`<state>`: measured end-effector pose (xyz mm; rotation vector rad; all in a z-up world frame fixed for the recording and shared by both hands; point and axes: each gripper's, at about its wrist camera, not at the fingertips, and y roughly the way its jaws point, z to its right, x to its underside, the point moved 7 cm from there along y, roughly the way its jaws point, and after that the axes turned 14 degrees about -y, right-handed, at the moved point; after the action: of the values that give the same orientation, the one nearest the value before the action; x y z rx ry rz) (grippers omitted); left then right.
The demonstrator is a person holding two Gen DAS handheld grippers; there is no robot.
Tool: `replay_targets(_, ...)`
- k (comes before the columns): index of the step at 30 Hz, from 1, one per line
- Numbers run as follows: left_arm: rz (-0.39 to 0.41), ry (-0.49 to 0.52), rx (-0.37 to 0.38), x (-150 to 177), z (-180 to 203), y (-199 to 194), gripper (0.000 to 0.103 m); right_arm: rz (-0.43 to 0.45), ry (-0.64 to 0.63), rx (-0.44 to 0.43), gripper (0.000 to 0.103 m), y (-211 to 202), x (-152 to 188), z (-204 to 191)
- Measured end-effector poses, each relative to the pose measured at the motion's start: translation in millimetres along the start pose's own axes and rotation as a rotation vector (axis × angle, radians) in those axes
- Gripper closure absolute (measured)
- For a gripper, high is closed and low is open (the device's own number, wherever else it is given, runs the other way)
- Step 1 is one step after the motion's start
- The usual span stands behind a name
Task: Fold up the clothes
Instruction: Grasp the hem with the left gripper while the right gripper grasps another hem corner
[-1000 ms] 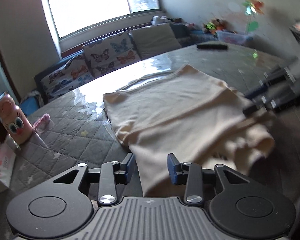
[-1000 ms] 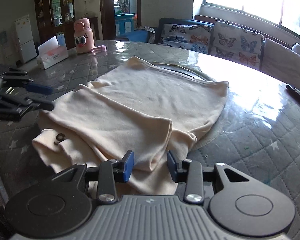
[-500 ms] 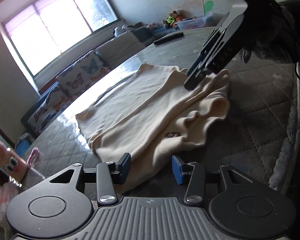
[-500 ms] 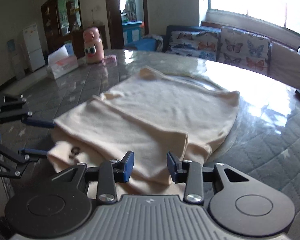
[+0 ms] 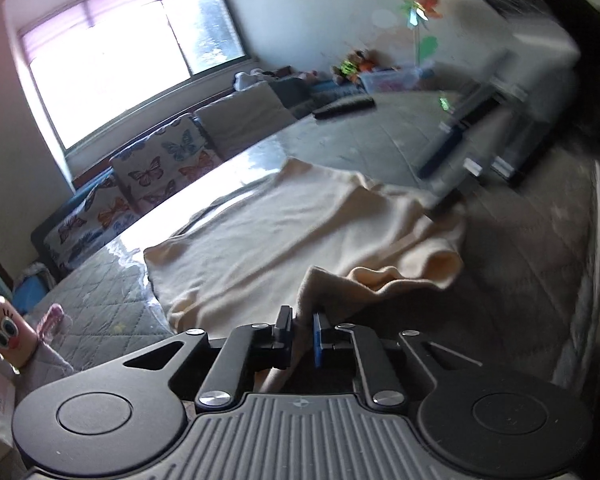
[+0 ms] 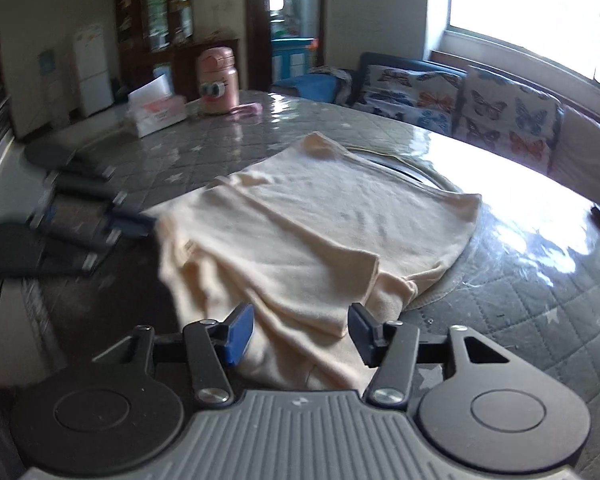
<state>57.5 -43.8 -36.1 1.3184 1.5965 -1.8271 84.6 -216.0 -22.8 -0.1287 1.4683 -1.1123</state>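
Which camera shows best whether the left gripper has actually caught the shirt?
The left wrist view: the left gripper has its fingers closed on a bunched edge of the cream shirt. The right wrist view shows that gripper only as a blur beside the shirt's corner.
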Motion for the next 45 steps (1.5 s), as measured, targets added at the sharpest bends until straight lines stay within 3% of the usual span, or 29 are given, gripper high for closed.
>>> replay_targets(5,-0.009,-0.079,0.005,-18.6,-13.1,14.7,0.093,0.000,-0.109,-0.032,0.037,-3.8,1.0,-17.5)
replay_targets(11,-0.018,-0.114,0.016,-21.0,-16.7,20.3,0.093,0.002,-0.161,-0.006,0.039,21.4,-2.7,-25.4)
replay_targets(17,-0.032,-0.110,0.020,-9.0,-17.8,13.9,0.089,0.000,-0.125,-0.025,0.059,41.5,-9.8,-21.0)
replay_targets(18,-0.031,-0.106,0.018,-7.0,-17.2,11.6,0.088,-0.001,-0.106,-0.036,0.067,42.0,-11.0,-19.0)
replay_targets(21,-0.031,-0.081,0.009,0.4,-15.4,5.5,0.082,0.000,-0.057,-0.059,0.081,42.3,-15.3,-12.4)
replay_targets(22,-0.031,-0.068,0.002,3.0,-14.7,3.6,0.073,0.002,-0.044,-0.060,0.085,41.7,-17.1,-9.9)
replay_targets(23,-0.030,-0.057,-0.004,5.7,-14.3,2.2,0.062,0.005,-0.035,-0.058,0.086,41.0,-18.8,-8.0)
replay_targets(24,-0.029,-0.045,-0.009,8.2,-14.1,0.8,0.059,0.007,-0.028,-0.058,0.088,40.6,-19.9,-6.8)
replay_targets(29,-0.028,0.045,-0.043,20.6,-13.1,-1.1,0.059,0.027,0.014,-0.053,0.092,38.9,-24.8,-1.5)
replay_targets(31,-0.036,0.076,-0.054,24.4,-14.2,2.7,0.059,0.035,0.026,-0.051,0.093,38.2,-26.1,-0.1)
replay_targets(35,-0.047,0.087,-0.058,26.3,-19.4,9.6,0.090,0.051,0.049,-0.045,0.095,35.9,-27.5,1.5)
replay_targets(37,-0.035,0.073,-0.049,21.9,-20.5,7.1,0.096,0.063,0.057,-0.041,0.095,32.8,-27.3,1.1)
replay_targets(45,0.020,0.049,-0.021,7.3,-13.7,-26.3,0.098,0.134,0.047,-0.025,0.096,3.0,-35.2,-3.3)
